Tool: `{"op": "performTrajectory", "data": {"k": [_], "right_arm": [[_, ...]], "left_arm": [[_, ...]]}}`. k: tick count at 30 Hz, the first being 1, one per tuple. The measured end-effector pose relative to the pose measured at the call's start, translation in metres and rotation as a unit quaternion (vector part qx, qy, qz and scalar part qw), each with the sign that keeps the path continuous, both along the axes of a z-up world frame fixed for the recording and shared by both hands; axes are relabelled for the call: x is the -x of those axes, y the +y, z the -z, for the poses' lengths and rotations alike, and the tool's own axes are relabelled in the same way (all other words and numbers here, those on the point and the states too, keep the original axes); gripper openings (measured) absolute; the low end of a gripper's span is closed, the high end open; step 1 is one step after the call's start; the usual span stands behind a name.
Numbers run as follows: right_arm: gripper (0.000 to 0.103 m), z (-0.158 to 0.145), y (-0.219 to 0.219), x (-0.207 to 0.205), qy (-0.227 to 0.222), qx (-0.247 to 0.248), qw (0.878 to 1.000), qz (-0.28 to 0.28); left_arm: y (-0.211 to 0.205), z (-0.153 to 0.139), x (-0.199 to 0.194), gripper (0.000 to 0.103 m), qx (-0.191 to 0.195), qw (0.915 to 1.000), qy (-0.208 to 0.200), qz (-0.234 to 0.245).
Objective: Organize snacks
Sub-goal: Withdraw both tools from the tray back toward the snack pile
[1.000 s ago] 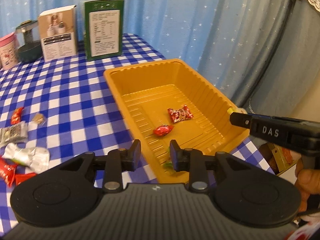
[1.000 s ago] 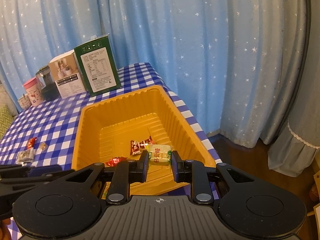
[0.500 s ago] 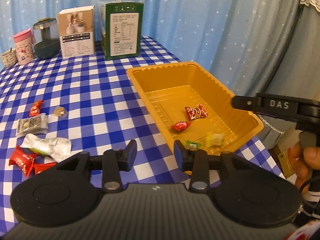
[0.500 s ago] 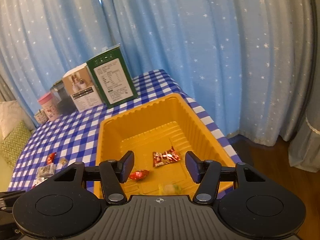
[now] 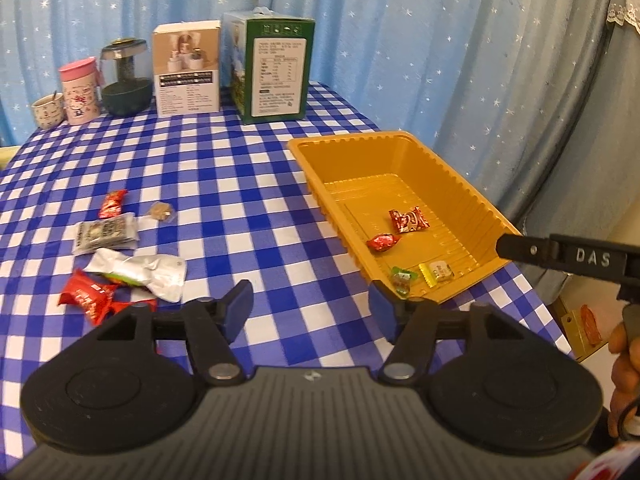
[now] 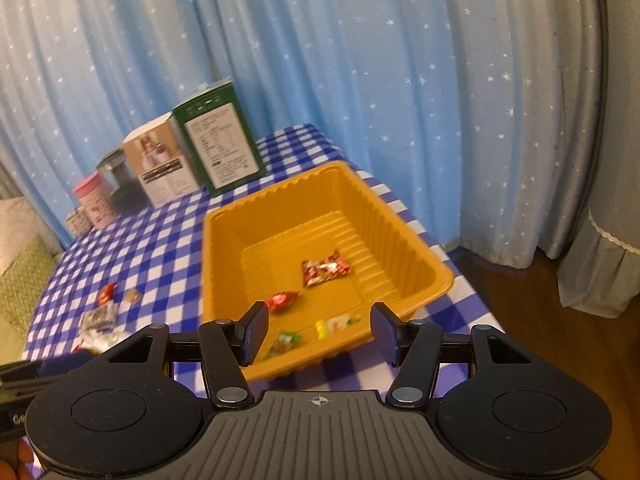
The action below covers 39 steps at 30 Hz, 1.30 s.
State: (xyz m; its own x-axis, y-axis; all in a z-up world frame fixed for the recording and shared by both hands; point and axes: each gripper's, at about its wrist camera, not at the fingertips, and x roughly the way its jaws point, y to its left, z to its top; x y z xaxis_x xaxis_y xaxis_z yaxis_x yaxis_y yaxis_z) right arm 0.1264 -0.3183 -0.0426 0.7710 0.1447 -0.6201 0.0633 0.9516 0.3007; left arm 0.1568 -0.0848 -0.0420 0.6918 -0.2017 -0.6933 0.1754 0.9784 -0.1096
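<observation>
- With four sweets already in the tray (image 5: 472, 196), the step in hand is, I judge, the next pick from the loose heap on the cloth (image 5: 224, 184); the left gripper (image 5: 310, 306) hangs above bare checks, its jaws opening with nothing between them, and the heap lies to its left.
- To do it well, I would swing left and come down on one piece only; the silver pack (image 5: 140, 270) overlaps the red wrappers (image 5: 90, 294), so a top piece or the lone red sweet (image 5: 112, 203) is the cleaner target; close across the narrow side, since foil may slip.
- The right gripper (image 6: 318, 332) hovers over the tray's near end, jaws apart and empty; the yellow sweet (image 6: 334, 325) and green sweet (image 6: 285, 342) lie on the tray floor below it, the two red ones farther in.
- Against a second ago: the right gripper then pinched the yellow sweet over the tray; now that sweet lies on the tray floor and the jaws stand wide.
- The left gripper was nearly shut at the tray's near wall; it has since drawn back and leftward, and more of the cloth and heap shows.
</observation>
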Motion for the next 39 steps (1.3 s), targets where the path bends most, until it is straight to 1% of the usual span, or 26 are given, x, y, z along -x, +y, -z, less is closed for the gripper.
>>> {"op": "performTrajectory", "data": {"k": [5, 17, 25, 28, 39], "right_arm": [[0.057, -0.005, 0.019, 0.016, 0.003, 0.008, 1.000, -0.014], [0.057, -0.016, 0.060, 0.037, -0.005, 0.027, 0.999, -0.047], [0.058, -0.018, 0.081, 0.039, -0.005, 0.039, 0.997, -0.070], [0.058, -0.017, 0.088, 0.039, -0.005, 0.041, 0.996, -0.078], [0.059, -0.010, 0.122, 0.032, 0.001, 0.048, 0.992, -0.118]], "left_arm": [[0.014, -0.006, 0.017, 0.070, 0.000, 0.9999, -0.006, -0.010], [0.048, -0.018, 0.045, 0.078, -0.004, 0.9990, -0.019, -0.040], [0.071, -0.018, 0.054, 0.080, -0.008, 0.9980, -0.021, -0.059], [0.079, -0.016, 0.057, 0.084, -0.014, 0.9976, -0.022, -0.064], [0.121, -0.010, 0.063, 0.090, -0.030, 0.9952, -0.013, -0.092]]}}
